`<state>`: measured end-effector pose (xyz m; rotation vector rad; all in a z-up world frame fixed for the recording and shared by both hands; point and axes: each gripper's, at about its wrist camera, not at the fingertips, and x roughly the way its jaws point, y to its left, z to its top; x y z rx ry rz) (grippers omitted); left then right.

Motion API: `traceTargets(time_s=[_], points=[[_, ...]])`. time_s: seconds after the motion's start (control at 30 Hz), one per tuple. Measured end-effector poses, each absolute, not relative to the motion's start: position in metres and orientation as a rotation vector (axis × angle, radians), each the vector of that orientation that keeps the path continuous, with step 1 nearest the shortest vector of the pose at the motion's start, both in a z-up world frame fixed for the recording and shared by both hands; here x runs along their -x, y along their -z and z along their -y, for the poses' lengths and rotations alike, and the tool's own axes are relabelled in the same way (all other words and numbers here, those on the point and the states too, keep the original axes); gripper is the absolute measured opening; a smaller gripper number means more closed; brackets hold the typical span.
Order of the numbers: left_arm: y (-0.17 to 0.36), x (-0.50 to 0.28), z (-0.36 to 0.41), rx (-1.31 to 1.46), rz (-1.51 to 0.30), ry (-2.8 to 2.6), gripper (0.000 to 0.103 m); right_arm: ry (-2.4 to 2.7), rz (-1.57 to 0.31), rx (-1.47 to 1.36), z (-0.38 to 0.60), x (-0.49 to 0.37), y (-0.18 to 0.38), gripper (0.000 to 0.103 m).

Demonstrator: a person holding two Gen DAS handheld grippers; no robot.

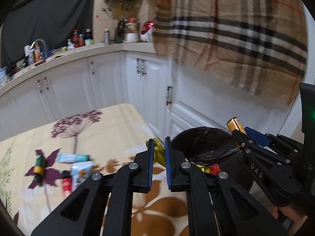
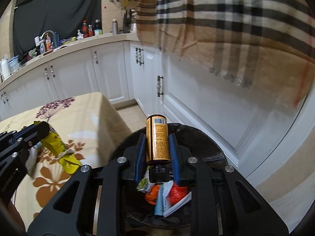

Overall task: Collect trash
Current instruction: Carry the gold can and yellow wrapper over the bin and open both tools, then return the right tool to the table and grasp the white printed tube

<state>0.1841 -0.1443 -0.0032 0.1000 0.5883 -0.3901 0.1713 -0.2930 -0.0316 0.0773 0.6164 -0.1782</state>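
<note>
My left gripper [image 1: 159, 143] is shut on a crumpled yellow wrapper [image 1: 159, 153] and holds it over the table's right edge, beside a black-lined bin [image 1: 198, 139]. In the right wrist view the wrapper [image 2: 57, 145] hangs from that gripper [image 2: 42, 130] at the left. My right gripper [image 2: 157, 137] is shut on an orange bottle [image 2: 158, 139] with a black cap, held upside down above the bin [image 2: 198, 135], which holds several wrappers. The bottle [image 1: 235, 124] and right gripper [image 1: 241, 132] show at the right of the left wrist view.
A table with a floral cloth [image 1: 110, 129] carries a small green-and-orange bottle [image 1: 39, 164], a teal wrapper [image 1: 73, 157], a white packet [image 1: 80, 172] and a red tube [image 1: 66, 183]. White cabinets [image 1: 110, 78] and a plaid cloth [image 1: 236, 29] stand behind.
</note>
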Motion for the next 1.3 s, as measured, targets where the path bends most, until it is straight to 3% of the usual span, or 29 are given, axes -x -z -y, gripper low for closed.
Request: traceTargets(time_s=[0.33,0.37,0.43,0.47,0.53,0.73,1.3], points=[[0.026,-0.207,0.198,-0.163,-0.632,0.455,0.012,0.234,-0.634,-0.11,0.325,-0.185,0.049,0.024],[0.028,-0.21,0.201,-0.165,-0.639,0.457,0.012,0.242,-0.637,-0.111,0.328,-0.187,0.051,0.026],[0.032,-0.215,0.206,-0.168,-0.653,0.461,0.015,0.255,-0.644,-0.11,0.332,-0.191,0.054,0.045],[0.034,-0.217,0.208,-0.169,-0.659,0.459,0.019,0.262,-0.641,-0.111,0.334,-0.192,0.055,0.047],[0.035,-0.22,0.208,-0.164,-0.667,0.455,0.031,0.271,-0.642,-0.111,0.336,-0.193,0.056,0.047],[0.031,-0.217,0.195,-0.143,-0.657,0.428,0.042,0.271,-0.643,-0.114,0.333,-0.19,0.057,0.047],[0.012,-0.185,0.066,-0.058,-0.66,0.19,0.05,0.046,-0.636,-0.09,0.231,-0.185,0.036,0.047]])
